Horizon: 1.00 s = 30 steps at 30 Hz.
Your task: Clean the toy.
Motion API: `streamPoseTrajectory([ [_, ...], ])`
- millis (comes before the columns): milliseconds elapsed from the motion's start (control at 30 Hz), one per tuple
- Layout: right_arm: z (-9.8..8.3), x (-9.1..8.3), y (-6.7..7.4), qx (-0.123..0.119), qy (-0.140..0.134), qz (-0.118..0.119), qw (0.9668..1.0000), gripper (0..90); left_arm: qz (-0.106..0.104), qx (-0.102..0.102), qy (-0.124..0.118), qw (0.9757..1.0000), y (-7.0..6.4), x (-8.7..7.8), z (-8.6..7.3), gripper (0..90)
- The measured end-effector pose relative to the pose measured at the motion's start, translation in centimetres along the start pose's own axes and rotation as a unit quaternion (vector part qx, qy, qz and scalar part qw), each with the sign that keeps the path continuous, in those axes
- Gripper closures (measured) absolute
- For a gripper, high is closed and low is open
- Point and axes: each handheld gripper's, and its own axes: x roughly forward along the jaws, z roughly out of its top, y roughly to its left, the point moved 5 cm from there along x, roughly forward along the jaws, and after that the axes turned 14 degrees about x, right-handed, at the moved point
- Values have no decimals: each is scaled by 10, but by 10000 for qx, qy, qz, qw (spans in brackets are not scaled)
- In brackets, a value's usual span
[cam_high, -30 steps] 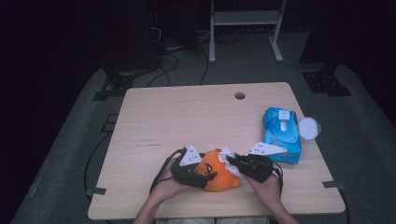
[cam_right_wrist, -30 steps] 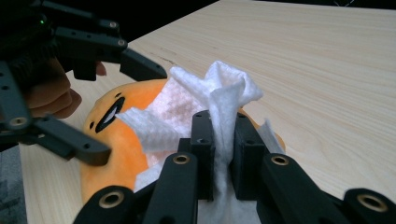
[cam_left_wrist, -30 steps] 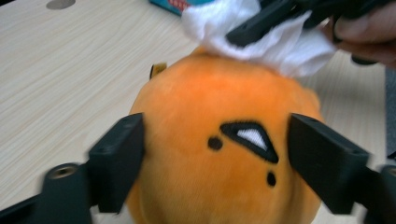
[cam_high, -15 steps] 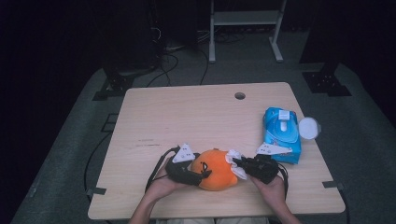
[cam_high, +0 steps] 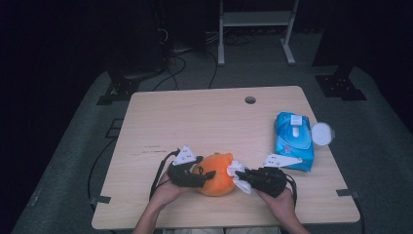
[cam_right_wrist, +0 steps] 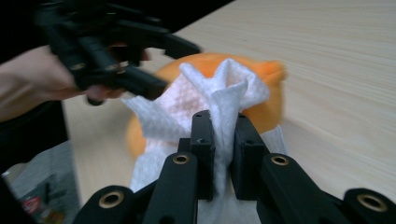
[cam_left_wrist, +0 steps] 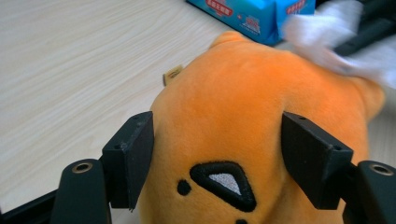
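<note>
Left hand point(cam_high: 163, 192): enters at the bench's near edge and holds the left tongs.
Right hand point(cam_high: 280, 204): enters at the near edge and holds the right tongs.
Left tongs point(cam_left_wrist: 217, 158): jaws spread wide, one on each side of the plush, both pressed into its fabric (seen in the left gripper view).
Right tongs point(cam_right_wrist: 219, 140): jaws closed tight on a fold of the wipe; the wipe's free end lies against the plush.
Plush point(cam_high: 216, 173): orange, on the bench near the front edge, between the two tongs; black stitched face marks toward the left tongs.
Wipe point(cam_high: 238, 176): white, crumpled, touching the plush's right side.
Pack point(cam_high: 293, 139): blue wipe pack, flat on the bench's right part, just beyond the right tongs (white flap on top).
Lid point(cam_high: 322, 133): round, pale, just beside the pack at the bench's right edge.
Bench point(cam_high: 209, 122): light wood, with a round hole point(cam_high: 250, 100) near the far edge.
Floor point(cam_high: 73, 146): grey, with dark cables point(cam_high: 180, 68) past the bench.
</note>
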Motion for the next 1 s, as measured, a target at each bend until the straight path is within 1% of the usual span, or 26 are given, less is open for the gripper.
streamPoseTrajectory([
  [33, -1, 0, 1, -47, 33, -3, 10000, 801, -26, -12, -27, 10000, -1, 1, 0, 276],
  [67, -1, 0, -1, -24, 34, -5, 10000, 801, -48, -31, -44, 10000, -2, 2, 0, 275],
  [133, -1, 0, -7, 195, 12, 21, 9998, 801, -118, 29, -22, 9999, -6, 3, 2, 276],
  [200, 0, 0, -17, 344, -41, -61, 9994, 801, -191, 163, -7, 9997, -12, 4, 4, 279],
  [267, 3, 1, -23, 490, -115, -93, 9987, 801, -295, 358, 28, 9989, -18, 6, 6, 287],
  [300, 5, 2, -27, 541, -149, -111, 9984, 801, -312, 445, 29, 9985, -21, 7, 8, 290],
  [333, 6, 3, -30, 585, -187, -119, 9980, 801, -356, 521, 59, 9980, -24, 8, 9, 290],
  [367, 8, 4, -34, 641, -218, -126, 9976, 801, -449, 613, 80, 9971, -28, 9, 10, 289],
  [400, 10, 4, -38, 700, -265, -137, 9971, 800, -491, 714, 83, 9962, -31, 10, 11, 282],
  [433, 11, 4, -42, 793, -290, -133, 9963, 800, -500, 737, 84, 9960, -32, 10, 12, 274],
  [467, 12, 4, -43, 828, -306, -118, 9960, 800, -509, 735, 80, 9960, -33, 10, 12, 261],
  [533, 11, 3, -43, 804, -300, -143, 9962, 800, -468, 679, 79, 9966, -31, 11, 11, 236],
  [567, 11, 3, -40, 791, -288, -139, 9964, 800, -448, 667, 80, 9967, -31, 12, 10, 234],
  [600, 11, 3, -36, 726, -283, -126, 9969, 801, -433, 690, 111, 9966, -30, 12, 10, 235],
  [667, 12, 4, -22, 446, -262, -100, 9986, 800, -417, 703, 119, 9966, -31, 12, 10, 236],
  [733, 14, 6, -10, 260, -265, 12, 9993, 799, -417, 768, 127, 9961, -33, 12, 10, 236],
  [767, 15, 7, -6, 178, -247, -11, 9995, 799, -423, 773, 135, 9960, -33, 12, 10, 237],
  [800, 15, 7, -6, 113, -232, -84, 9996, 799, -459, 782, 123, 9958, -33, 11, 10, 239],
  [867, 14, 7, -14, 248, -221, -163, 9993, 799, -488, 796, 87, 9956, -33, 9, 12, 238],
  [933, 12, 5, -23, 299, -200, -288, 9989, 800, -474, 681, 3, 9965, -29, 6, 15, 228],
  [967, 12, 5, -26, 315, -199, -307, 9988, 800, -427, 610, -10, 9972, -27, 5, 16, 209],
  [1000, 12, 5, -27, 315, -195, -330, 9988, 800, -337, 509, 44, 9981, -24, 6, 15, 186],
])
